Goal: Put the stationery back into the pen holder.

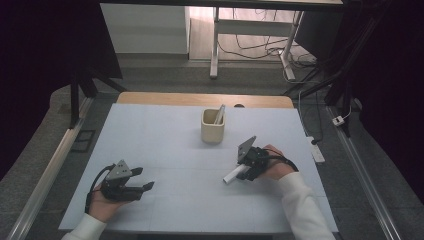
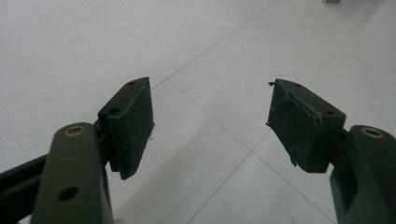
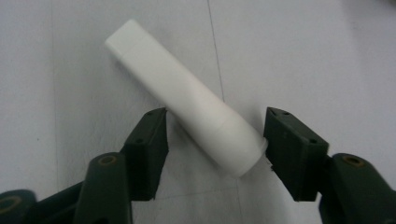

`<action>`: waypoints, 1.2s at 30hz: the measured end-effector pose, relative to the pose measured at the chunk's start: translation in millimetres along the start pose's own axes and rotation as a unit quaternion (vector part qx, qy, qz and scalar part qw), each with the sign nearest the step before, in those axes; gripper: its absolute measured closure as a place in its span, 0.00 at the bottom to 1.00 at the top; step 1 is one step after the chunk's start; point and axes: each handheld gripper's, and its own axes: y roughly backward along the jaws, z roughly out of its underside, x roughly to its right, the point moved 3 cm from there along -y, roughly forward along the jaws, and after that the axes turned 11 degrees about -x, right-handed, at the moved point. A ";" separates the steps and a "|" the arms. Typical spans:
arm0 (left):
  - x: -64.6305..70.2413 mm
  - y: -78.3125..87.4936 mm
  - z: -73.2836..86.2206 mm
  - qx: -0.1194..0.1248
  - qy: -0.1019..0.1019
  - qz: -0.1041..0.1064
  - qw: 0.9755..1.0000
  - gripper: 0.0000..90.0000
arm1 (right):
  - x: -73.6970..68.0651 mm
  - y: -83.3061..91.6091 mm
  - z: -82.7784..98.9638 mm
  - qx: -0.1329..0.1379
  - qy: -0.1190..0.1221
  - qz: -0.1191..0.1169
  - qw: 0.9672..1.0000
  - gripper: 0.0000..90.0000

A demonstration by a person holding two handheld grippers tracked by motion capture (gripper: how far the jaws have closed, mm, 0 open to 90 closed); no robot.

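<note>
A white tube [image 3: 187,102] lies flat on the white table cover [image 1: 165,135], right of centre [image 1: 232,175]. My right gripper [image 3: 217,114] is low over it, and the tube's thicker end lies slantwise between the two jaws. The right pad [image 3: 285,149] meets that end and the left pad's tip is at the tube's side, with no firm squeeze visible. In the high view the right gripper [image 1: 240,174] points left along the table. My left gripper [image 1: 144,178] rests at the front left, open [image 2: 210,86], with bare table between its pads.
A beige cup [image 1: 212,131] stands at the table's middle back with a white stick-like item [image 1: 219,115] leaning in it. A wooden table edge [image 1: 205,99] runs behind the cover. Metal rails flank both sides, and desk legs and cables lie beyond.
</note>
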 end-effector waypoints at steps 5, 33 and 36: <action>0.0 -0.5 0.1 -0.001 -0.001 0.001 1.000 0.34 | -0.8 1.4 1.5 0.010 0.022 -0.006 1.000 0.63; 1.5 0.1 -0.8 0.002 -0.004 -0.001 1.000 0.34 | -3.0 28.0 -1.2 0.096 -0.043 -0.008 0.994 0.74; 2.0 0.2 -1.4 0.003 -0.003 0.000 1.000 0.34 | -3.3 31.1 -1.6 0.109 -0.047 -0.010 0.993 0.74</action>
